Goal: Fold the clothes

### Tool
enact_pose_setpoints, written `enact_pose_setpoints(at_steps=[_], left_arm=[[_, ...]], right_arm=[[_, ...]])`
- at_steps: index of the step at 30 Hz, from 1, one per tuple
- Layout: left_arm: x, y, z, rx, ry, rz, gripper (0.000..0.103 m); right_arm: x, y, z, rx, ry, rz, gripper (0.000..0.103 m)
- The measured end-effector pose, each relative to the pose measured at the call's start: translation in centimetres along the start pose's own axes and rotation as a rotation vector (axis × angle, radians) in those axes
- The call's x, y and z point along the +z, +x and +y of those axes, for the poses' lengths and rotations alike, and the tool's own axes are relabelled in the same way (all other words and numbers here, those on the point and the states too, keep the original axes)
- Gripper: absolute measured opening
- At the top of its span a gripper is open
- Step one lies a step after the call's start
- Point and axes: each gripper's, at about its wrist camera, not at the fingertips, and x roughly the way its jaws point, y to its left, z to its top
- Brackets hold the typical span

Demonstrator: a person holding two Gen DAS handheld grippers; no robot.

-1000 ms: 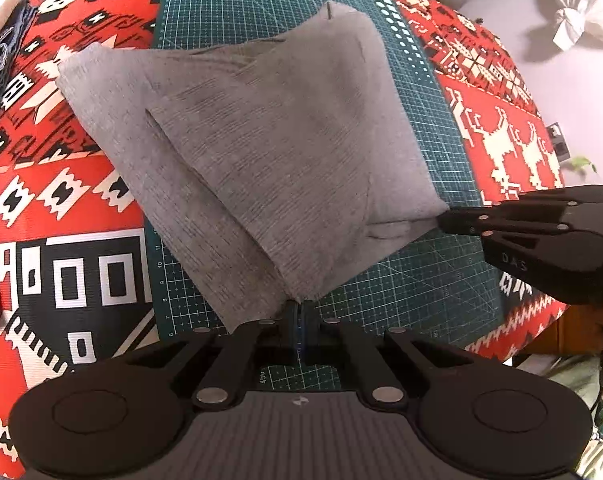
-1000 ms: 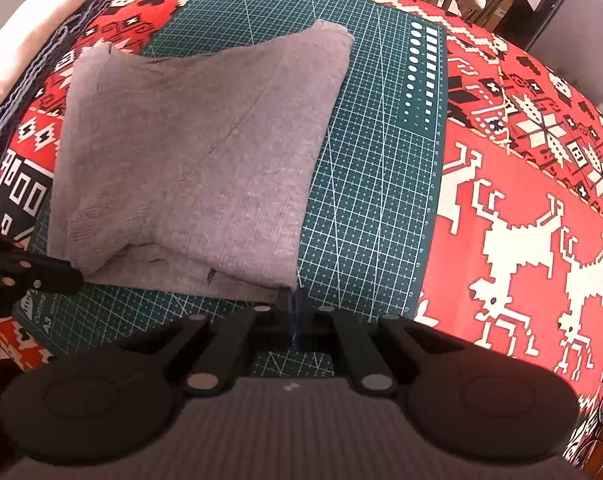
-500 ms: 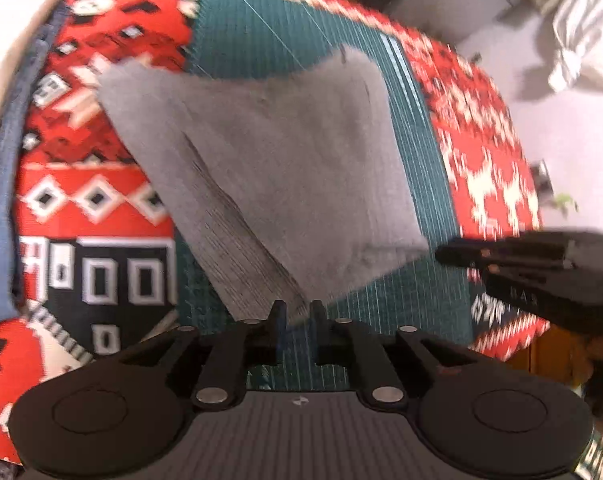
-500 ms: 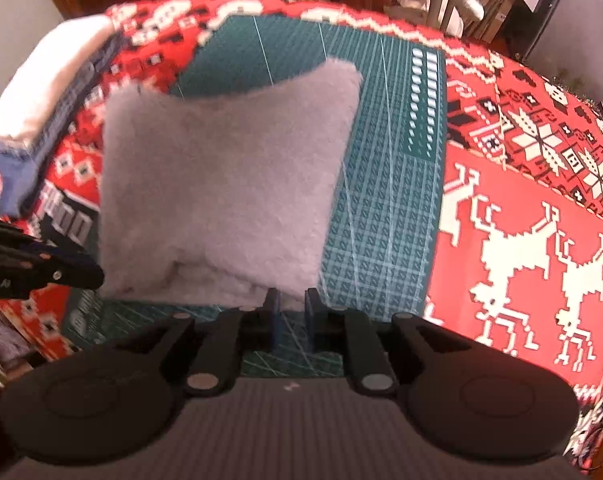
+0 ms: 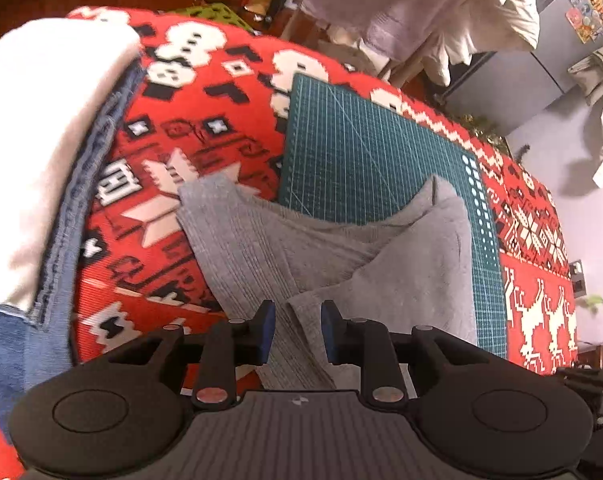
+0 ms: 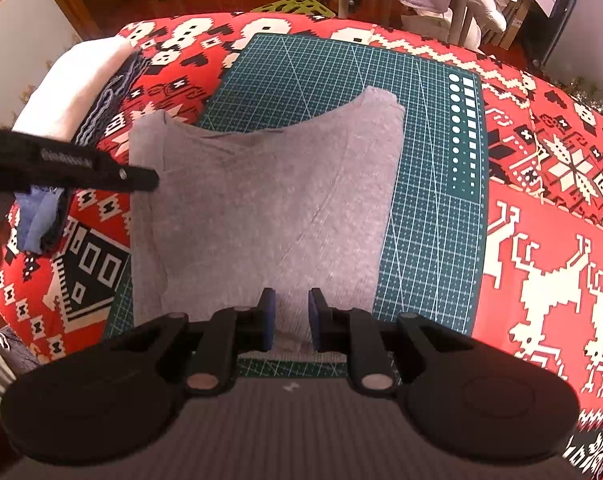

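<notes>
Grey garment [image 6: 261,208] folded, lying ahead of right gripper [image 6: 290,323] on green cutting mat [image 6: 433,208], both jaws parted and holding nothing, left gripper [image 5: 297,330] over a raised fold, right view alone shows left gripper's finger [image 6: 101,170] at garment's left edge, stacked clothes [image 5: 33,152] left of left jaws.

Green mat [image 6: 433,216] right of the grey garment [image 6: 261,200] lies bare — stacked clothes [image 6: 73,92] seemingly crowd the left.

I see a soft ribbed grey knit shirt [image 6: 261,200] on a matt gridded mat [image 6: 429,216], over a woven patterned cloth [image 6: 541,208].
</notes>
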Motion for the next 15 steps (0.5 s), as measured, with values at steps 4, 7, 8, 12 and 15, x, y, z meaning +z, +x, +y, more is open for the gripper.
enact_pose_setpoints(at_steps=[4, 7, 8, 12, 15], left_arm=[[-0.1, 1.3, 0.2, -0.016, -0.013, 0.020, 0.019], [-0.2, 0.4, -0.2, -0.025, -0.005, -0.017, 0.002], [-0.3, -0.1, -0.5, -0.014, 0.004, -0.035, 0.002], [-0.5, -2.0, -1.2, 0.053, 0.034, -0.081, 0.002], [-0.6, -1.7, -0.9, 0.077, 0.020, -0.059, 0.002]], right_arm=[[0.6, 0.1, -0.5, -0.004, 0.007, -0.001, 0.019], [1.0, 0.2, -0.8, -0.007, 0.016, -0.002, 0.019], [1.1, 0.2, -0.9, -0.005, 0.018, -0.002, 0.019], [2.0, 0.2, -1.2, -0.001, 0.030, -0.027, 0.019], [3.2, 0.5, -1.5, 0.002, 0.049, -0.042, 0.019]])
